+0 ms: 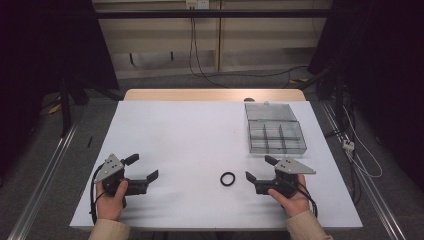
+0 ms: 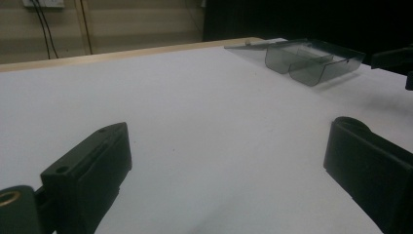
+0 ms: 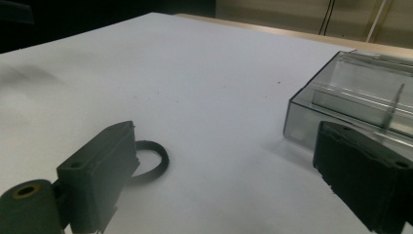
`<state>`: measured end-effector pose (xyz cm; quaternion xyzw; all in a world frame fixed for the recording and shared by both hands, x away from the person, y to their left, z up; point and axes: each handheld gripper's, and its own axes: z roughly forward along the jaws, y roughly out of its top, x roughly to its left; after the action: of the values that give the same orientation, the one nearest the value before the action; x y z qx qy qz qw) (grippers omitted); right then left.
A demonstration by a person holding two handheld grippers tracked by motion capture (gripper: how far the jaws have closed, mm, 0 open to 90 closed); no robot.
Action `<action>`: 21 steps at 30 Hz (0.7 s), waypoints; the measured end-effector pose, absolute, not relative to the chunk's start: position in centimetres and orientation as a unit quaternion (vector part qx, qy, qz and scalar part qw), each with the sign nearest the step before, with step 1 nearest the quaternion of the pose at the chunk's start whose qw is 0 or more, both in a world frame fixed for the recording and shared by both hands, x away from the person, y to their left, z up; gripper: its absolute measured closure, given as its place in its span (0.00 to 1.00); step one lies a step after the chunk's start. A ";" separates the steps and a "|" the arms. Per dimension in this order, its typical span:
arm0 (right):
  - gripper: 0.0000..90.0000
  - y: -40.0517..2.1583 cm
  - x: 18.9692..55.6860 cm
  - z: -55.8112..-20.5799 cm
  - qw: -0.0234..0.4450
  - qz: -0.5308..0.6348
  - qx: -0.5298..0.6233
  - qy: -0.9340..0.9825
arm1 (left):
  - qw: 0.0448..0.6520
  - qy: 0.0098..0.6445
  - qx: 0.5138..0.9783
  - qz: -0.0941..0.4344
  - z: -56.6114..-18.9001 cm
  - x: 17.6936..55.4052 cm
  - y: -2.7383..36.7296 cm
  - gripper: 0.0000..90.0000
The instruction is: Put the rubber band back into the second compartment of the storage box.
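Where the right gripper view looks along its own jaws, I find the black ring point(image 3: 146, 163) partly hidden behind the left-hand jaw, so only its far arc reads clearly. In the same view the clear compartment box point(image 3: 350, 97) is cut off at the frame's right edge and partly covered by the other jaw. The contents of the compartments cannot be made out in any view.

The high view supplies what the gripper views lack: the whole ring point(image 1: 227, 178) lies flat on the white tabletop point(image 1: 190, 145), just beside the tips of the right gripper point(image 1: 256, 169) and untouched by them. It also shows the box point(image 1: 275, 130) standing well apart toward the far right of the tabletop with its lid laid open behind it. The left gripper view shows the box point(image 2: 311, 61) from the side, far off, with bare tabletop between its jaws.

I read both grippers as wide open and holding nothing. The left gripper point(image 1: 141, 167) rests near the front left of the tabletop, jaws pointing toward the centre. The right hand point(image 1: 292, 197) holds its gripper low and level, jaws pointing left toward the ring. The left hand point(image 1: 112, 195) grips from behind, both sleeves entering at the bottom edge.
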<state>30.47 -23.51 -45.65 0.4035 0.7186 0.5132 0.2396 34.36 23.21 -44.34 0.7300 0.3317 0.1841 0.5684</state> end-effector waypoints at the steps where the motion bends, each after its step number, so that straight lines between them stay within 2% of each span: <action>1: 0.11 -23.2 30.6 -45.6 0.237 0.511 0.403 0.722 | 0.568 0.331 0.730 0.184 -44.3 34.4 23.2 0.04; 7: 0.20 -21.6 31.4 -45.7 0.216 0.492 0.399 0.743 | 0.568 0.332 0.731 0.185 -44.4 34.4 23.2 0.04; 9: 0.29 -20.8 31.8 -45.8 0.199 0.485 0.399 0.752 | 0.566 0.330 0.733 0.185 -44.4 34.4 23.2 0.04; 11: 0.31 -20.5 31.9 -45.8 0.193 0.482 0.400 0.755 | 0.566 0.332 0.732 0.184 -44.4 34.4 23.2 0.04; 12: 0.35 -20.3 32.1 -45.9 0.189 0.477 0.401 0.759 | 0.564 0.332 0.733 0.184 -44.4 34.4 23.2 0.04; 13: 0.45 -19.9 32.3 -46.0 0.178 0.472 0.398 0.766 | 0.565 0.334 0.732 0.183 -44.4 34.3 23.1 0.04; 14: 0.45 -19.9 32.3 -46.0 0.178 0.472 0.398 0.766 | 0.565 0.334 0.732 0.183 -44.4 34.3 23.1 0.04; 19: 0.65 -19.0 32.8 -46.2 0.150 0.452 0.396 0.785 | 0.565 0.333 0.732 0.184 -44.4 34.4 23.1 0.04; 20: 0.71 -18.8 33.0 -46.4 0.143 0.445 0.395 0.791 | 0.564 0.333 0.732 0.184 -44.4 34.4 23.1 0.04; 21: 0.71 -18.8 33.0 -46.4 0.143 0.445 0.395 0.791 | 0.564 0.332 0.733 0.185 -44.4 34.4 23.2 0.04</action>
<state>33.05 -18.76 -46.43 0.3948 0.7907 0.4455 0.1432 34.40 23.16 -44.42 0.7330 0.3324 0.1850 0.5640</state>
